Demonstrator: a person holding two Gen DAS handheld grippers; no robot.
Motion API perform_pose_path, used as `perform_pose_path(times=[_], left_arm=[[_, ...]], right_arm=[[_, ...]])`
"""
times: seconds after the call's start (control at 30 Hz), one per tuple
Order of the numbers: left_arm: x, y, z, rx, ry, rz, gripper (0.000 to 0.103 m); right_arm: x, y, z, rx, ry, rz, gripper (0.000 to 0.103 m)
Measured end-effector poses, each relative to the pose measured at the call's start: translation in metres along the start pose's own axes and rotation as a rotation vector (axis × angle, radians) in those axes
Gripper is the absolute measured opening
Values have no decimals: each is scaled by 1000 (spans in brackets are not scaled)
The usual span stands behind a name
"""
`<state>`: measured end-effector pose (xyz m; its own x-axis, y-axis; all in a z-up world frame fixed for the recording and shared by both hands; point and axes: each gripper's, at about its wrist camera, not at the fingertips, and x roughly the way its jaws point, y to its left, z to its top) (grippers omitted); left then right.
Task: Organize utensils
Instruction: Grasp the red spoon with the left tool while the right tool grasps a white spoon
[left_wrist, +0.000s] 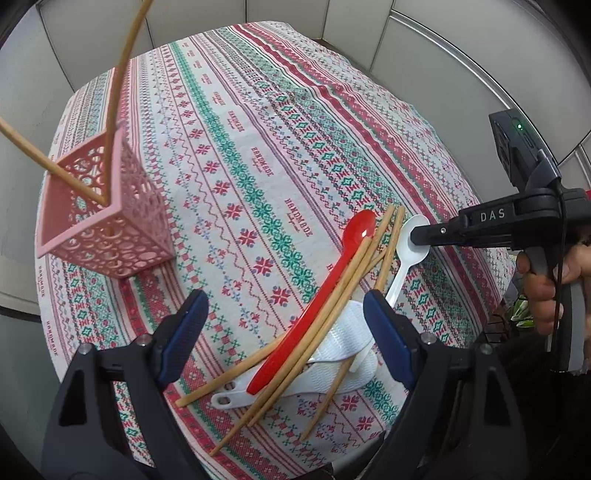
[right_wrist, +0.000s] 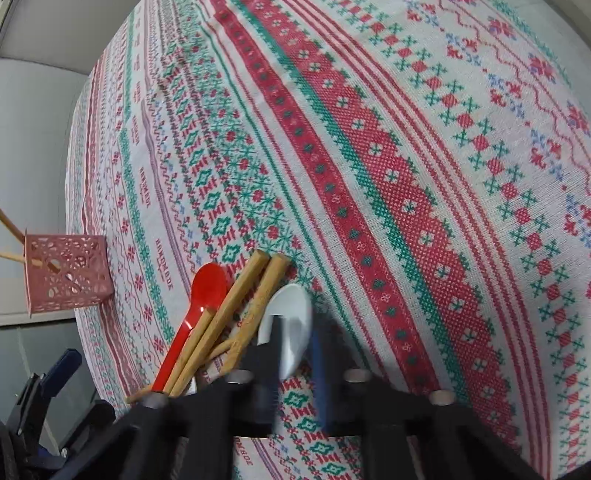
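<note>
A pile of utensils lies on the patterned tablecloth (left_wrist: 258, 129): a red spoon (left_wrist: 354, 236) (right_wrist: 207, 288), a white spoon (left_wrist: 400, 273) (right_wrist: 291, 306), several wooden chopsticks (left_wrist: 332, 306) (right_wrist: 240, 295) and a white rice paddle (left_wrist: 343, 343) underneath. My right gripper (left_wrist: 419, 236) (right_wrist: 295, 332) comes in from the right and is shut on the bowl of the white spoon. My left gripper (left_wrist: 288, 332) hangs open just above the pile's near end, with nothing between its blue pads (left_wrist: 188, 332). The pink perforated basket (left_wrist: 107, 229) (right_wrist: 66, 273) stands to the left with two chopsticks (left_wrist: 114, 92) leaning in it.
A person's hand (left_wrist: 543, 288) grips the right tool's handle at the table's right edge. Grey wall panels (left_wrist: 351, 22) close in behind the table. The cloth between the basket and the pile is bare. The left tool (right_wrist: 55, 373) shows at the lower left of the right wrist view.
</note>
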<state>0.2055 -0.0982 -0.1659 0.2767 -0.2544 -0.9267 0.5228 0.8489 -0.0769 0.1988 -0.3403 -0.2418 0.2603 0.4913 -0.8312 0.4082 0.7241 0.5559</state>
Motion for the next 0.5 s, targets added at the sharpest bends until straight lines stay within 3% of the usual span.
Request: perform_pose_path(times=[0.23,0.5], left_arm=[[22,-18,14,23,-2,-13,53],[46,-29,40,40,32,-109,43]], right_arm=[[-32,0,4,-35,-78,5,4],[-56,-4,3,-48,-134,-8,4]])
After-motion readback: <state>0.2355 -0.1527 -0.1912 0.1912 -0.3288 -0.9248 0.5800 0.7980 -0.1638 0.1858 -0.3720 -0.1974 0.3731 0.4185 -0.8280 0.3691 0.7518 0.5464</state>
